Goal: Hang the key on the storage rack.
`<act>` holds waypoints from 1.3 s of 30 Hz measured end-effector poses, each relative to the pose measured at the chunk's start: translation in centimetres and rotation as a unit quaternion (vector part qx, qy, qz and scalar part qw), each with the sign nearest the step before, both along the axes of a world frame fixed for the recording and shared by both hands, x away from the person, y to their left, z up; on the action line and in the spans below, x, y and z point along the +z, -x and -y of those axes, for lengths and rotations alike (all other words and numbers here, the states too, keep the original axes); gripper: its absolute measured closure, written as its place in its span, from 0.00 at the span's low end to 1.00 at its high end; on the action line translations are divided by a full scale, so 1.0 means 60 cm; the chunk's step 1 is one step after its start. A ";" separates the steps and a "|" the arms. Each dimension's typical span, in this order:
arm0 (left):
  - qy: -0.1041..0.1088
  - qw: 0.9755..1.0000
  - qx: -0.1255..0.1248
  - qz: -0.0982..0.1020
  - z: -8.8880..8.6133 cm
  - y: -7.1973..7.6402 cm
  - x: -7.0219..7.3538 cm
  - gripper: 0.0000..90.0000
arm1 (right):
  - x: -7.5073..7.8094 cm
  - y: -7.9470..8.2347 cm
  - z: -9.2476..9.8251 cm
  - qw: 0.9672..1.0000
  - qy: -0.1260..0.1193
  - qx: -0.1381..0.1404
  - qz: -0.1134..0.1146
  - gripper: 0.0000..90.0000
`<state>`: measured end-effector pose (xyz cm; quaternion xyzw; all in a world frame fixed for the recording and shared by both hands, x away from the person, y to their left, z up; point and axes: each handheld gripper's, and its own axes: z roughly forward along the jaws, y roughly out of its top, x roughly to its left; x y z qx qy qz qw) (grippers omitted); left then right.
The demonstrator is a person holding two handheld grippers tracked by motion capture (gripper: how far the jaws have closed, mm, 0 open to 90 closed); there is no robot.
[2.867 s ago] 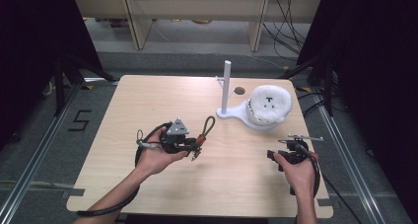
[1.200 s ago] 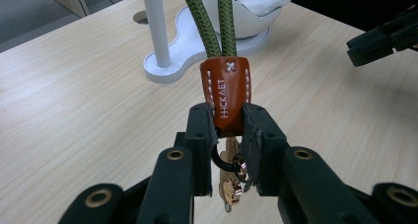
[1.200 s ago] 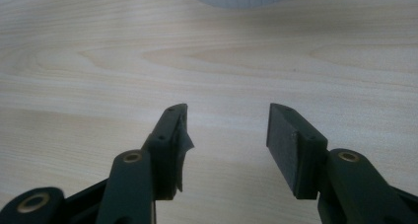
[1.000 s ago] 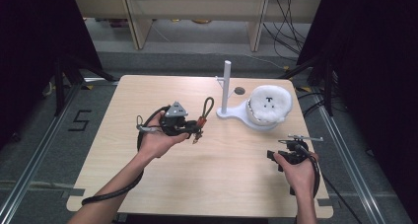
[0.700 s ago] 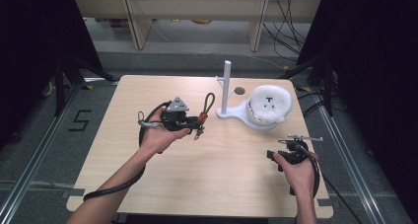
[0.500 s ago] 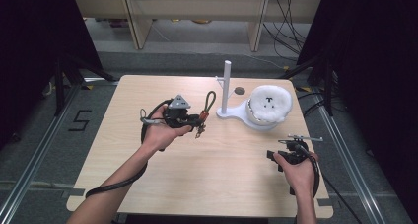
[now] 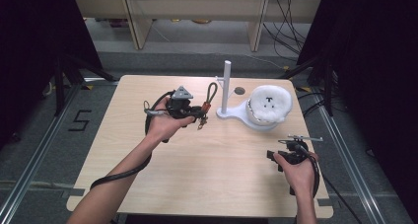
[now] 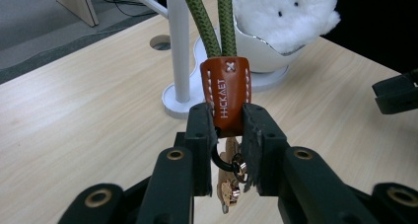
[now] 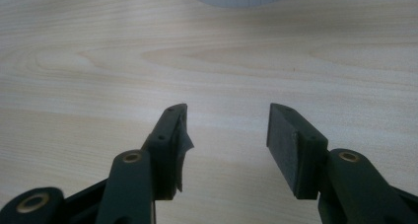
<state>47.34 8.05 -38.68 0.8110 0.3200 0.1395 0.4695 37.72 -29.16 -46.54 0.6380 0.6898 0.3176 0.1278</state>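
The left gripper (image 8: 224, 130) is clamped on the brown leather tab of a key strap (image 8: 226, 93), holding it in the air above the middle of the tabletop (image 7: 207, 169), nearer the far edge. Its green cord loop stands upward, just beside the white post (image 7: 227, 86) of a stand whose base carries a fluffy white toy (image 7: 269, 104). A ring and small metal charms dangle below the jaws. The right gripper (image 9: 226, 135) rests near the right front corner, jaws apart and empty. The likely aim is hanging the loop over the post. The risk: the limp cord may sag or fold against the post's top instead of dropping over it, or the push could tip the light stand.
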 end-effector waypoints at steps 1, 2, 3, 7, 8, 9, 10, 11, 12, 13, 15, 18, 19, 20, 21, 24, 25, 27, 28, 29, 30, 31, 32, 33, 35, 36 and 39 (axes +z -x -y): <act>0.004 1.000 0.005 0.000 0.002 -0.002 0.000 0.82 | 0.004 0.002 -0.005 1.000 -0.018 -0.012 -0.020 0.57; 0.007 1.000 0.004 -0.001 0.003 -0.005 0.000 0.82 | 0.005 0.002 -0.006 0.999 -0.021 -0.015 -0.023 0.57; 0.006 1.000 0.010 -0.001 0.003 -0.006 0.001 0.82 | 0.005 0.002 -0.006 0.999 -0.021 -0.018 -0.023 0.57; 0.008 1.000 0.010 0.000 0.006 -0.015 0.004 0.82 | 0.006 0.002 -0.009 0.999 -0.038 -0.023 -0.022 0.57; 0.005 1.000 0.011 0.001 0.008 -0.017 0.006 0.82 | 0.006 0.002 -0.009 0.999 -0.038 -0.021 -0.021 0.57; 0.001 1.000 0.007 0.002 0.008 -0.019 0.008 0.82 | 0.006 0.002 -0.009 0.999 -0.039 -0.022 -0.022 0.57; 0.011 1.000 0.008 0.002 0.011 -0.021 0.009 0.82 | 0.006 0.002 -0.009 0.999 -0.038 -0.021 -0.022 0.56; 0.010 1.000 0.010 0.002 0.013 -0.023 0.010 0.82 | 0.006 0.002 -0.010 0.999 -0.039 -0.021 -0.024 0.57; 0.007 1.000 0.011 0.002 0.013 -0.026 0.011 0.82 | 0.006 0.002 -0.010 0.999 -0.037 -0.023 -0.024 0.56; 0.000 1.000 0.007 0.002 0.013 -0.030 0.012 0.82 | 0.005 0.002 -0.010 0.999 -0.034 -0.024 -0.023 0.57; -0.001 1.000 0.010 -0.001 0.015 -0.035 0.011 0.82 | 0.006 0.002 -0.010 0.999 -0.037 -0.025 -0.026 0.57; 0.000 1.000 0.011 -0.007 0.017 -0.044 0.006 0.82 | 0.006 0.002 -0.009 0.999 -0.040 -0.020 -0.023 0.56; 0.003 1.000 0.016 -0.008 0.018 -0.046 0.004 0.82 | 0.006 0.002 -0.009 0.999 -0.038 -0.020 -0.022 0.57; 0.001 1.000 0.017 -0.010 0.018 -0.049 0.002 0.82 | 0.006 0.002 -0.008 0.999 -0.039 -0.018 -0.024 0.57; 0.004 1.000 0.019 -0.012 0.018 -0.051 0.001 0.82 | 0.005 0.002 -0.008 0.999 -0.039 -0.020 -0.022 0.56; 0.005 1.000 0.019 -0.013 0.020 -0.056 -0.001 0.82 | 0.005 0.002 -0.009 0.999 -0.040 -0.020 -0.025 0.56; 0.007 1.000 0.021 -0.016 0.022 -0.057 -0.001 0.82 | 0.005 0.002 -0.008 0.999 -0.039 -0.018 -0.024 0.57; 0.016 0.999 0.023 -0.019 0.026 -0.059 -0.003 0.82 | 0.003 0.001 -0.008 0.999 -0.033 -0.019 -0.020 0.56; 0.009 0.999 0.023 -0.020 0.026 -0.060 -0.003 0.82 | 0.004 0.001 -0.008 0.999 -0.034 -0.018 -0.023 0.56; 0.011 0.999 0.023 -0.021 0.028 -0.061 -0.004 0.82 | 0.003 0.001 -0.009 0.999 -0.033 -0.021 -0.022 0.56; 0.011 0.999 0.023 -0.023 0.028 -0.062 -0.005 0.82 | 0.004 0.002 -0.008 0.999 -0.037 -0.016 -0.021 0.56; 0.011 0.999 0.024 -0.024 0.030 -0.063 -0.006 0.82 | 0.004 0.002 -0.008 0.999 -0.037 -0.016 -0.021 0.57; 0.012 0.999 0.026 -0.026 0.032 -0.064 -0.007 0.81 | 0.004 0.002 -0.009 0.999 -0.039 -0.018 -0.023 0.57; 0.020 0.999 0.030 -0.028 0.035 -0.065 -0.009 0.81 | 0.005 0.002 -0.009 0.999 -0.039 -0.018 -0.024 0.57; 0.013 0.999 0.026 -0.030 0.036 -0.067 -0.011 0.81 | 0.004 0.002 -0.009 0.999 -0.037 -0.022 -0.025 0.56; 0.012 0.999 0.030 -0.029 0.037 -0.067 -0.012 0.81 | 0.004 0.002 -0.009 0.999 -0.036 -0.022 -0.025 0.57; 0.011 0.999 0.030 -0.032 0.042 -0.069 -0.016 0.81 | 0.001 0.001 -0.009 0.999 -0.039 -0.016 -0.019 0.57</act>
